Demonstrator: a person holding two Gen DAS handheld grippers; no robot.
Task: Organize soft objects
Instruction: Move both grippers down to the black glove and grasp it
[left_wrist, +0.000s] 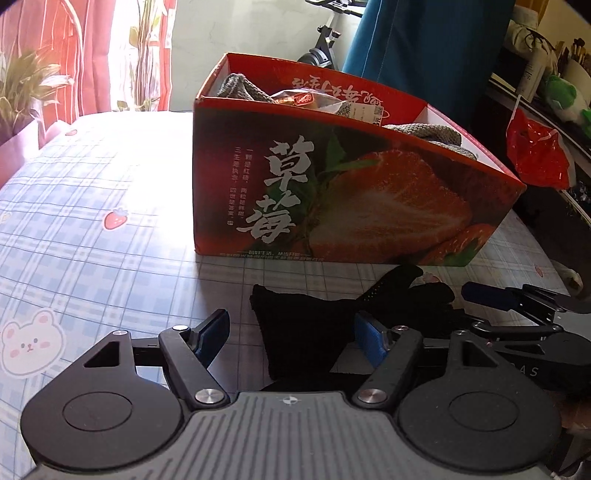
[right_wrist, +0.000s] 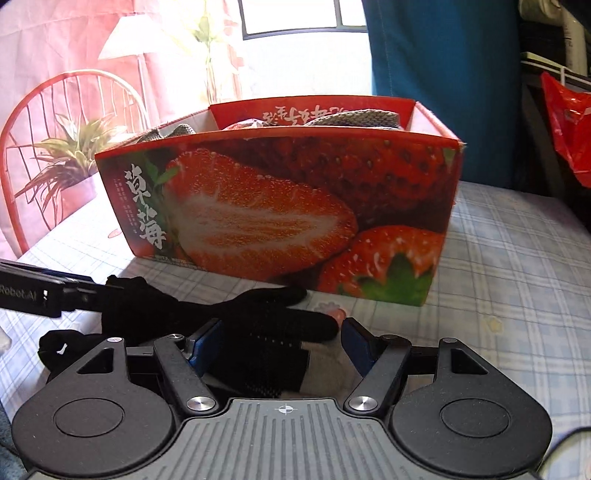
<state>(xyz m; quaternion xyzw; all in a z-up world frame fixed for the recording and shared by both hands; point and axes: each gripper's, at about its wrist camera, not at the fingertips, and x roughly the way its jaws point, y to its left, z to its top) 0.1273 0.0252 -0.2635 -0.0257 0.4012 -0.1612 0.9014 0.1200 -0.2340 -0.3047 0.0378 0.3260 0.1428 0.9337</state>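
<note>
A: Start at the left of the box (left_wrist: 354, 192). What stood there?

B: The left hand-held gripper (left_wrist: 291, 334), low over the counter (left_wrist: 92, 206), just in front of the box. Its jaws were apart, and the glove's (left_wrist: 295, 325) cuff end lay between them, untouched by either pad as far as I could tell.

A: And further right?

B: The right hand-held gripper (right_wrist: 282, 338), also in front of the box, near its front wall. Its jaws were apart too, straddling the finger end of the same black glove. Neither gripper was clamped on anything.

A: What could have gone wrong from there?

B: I judged three things. The glove was limp, so closing on one thin layer might have pinched only a fold and let the rest slide out on the lift. The two grippers sat very near each other over one small item, so closing or lifting together could have knocked them together or stretched the glove between them. And the box wall was tall and close; a trailing finger could have caught on the rim (right_wrist: 295, 134) and hung outside.

A: What was in the box?

B: Grey knitted pieces (left_wrist: 240, 88) towards its left and right ends, with a wrapped packet (left_wrist: 295, 98) between them. I could not tell how full it was below the rim.
</note>
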